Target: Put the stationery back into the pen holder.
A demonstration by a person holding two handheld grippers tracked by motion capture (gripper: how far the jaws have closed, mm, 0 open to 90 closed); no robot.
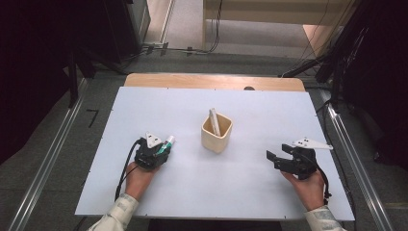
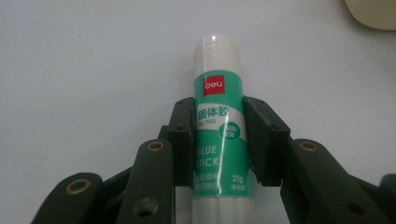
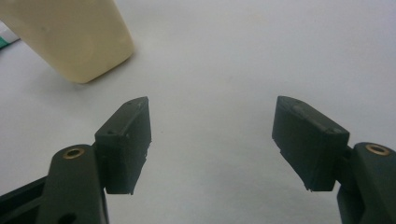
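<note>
Left gripper (image 2: 218,140): clamped on the glue stick (image 2: 219,126), jaws pressing its two sides around the middle of the green label. Grabbing it mid-body looks sensible to me, keeps it from pivoting.

Glue stick: green and white tube, white cap pointing away from the hand toward the far right. In the high view it sits at the left-near part of the table (image 1: 240,192), in the left gripper (image 1: 161,151), just left of the cup and a bit nearer. Can't tell if it's resting on the surface or lifted a touch.

Cup (image 1: 216,132): cream square pen holder, roughly mid-table, upright. Already has one white stick-like thing (image 1: 214,121) leaning inside, so my guess is the glue stick goes in there too.

Right gripper (image 3: 212,140): jaws wide apart, nothing between them, just bare white table. In the high view it's at the right-near side (image 1: 274,159), well apart from the cup, pointing left toward it. Looks parked to me, maybe ready to steady the cup.

Step in hand: I'd say grip is done, carry to the cup not yet.

Watch out: cup opening is already partly taken by that leaning item, so the tube probably needs to go in fairly upright.
</note>
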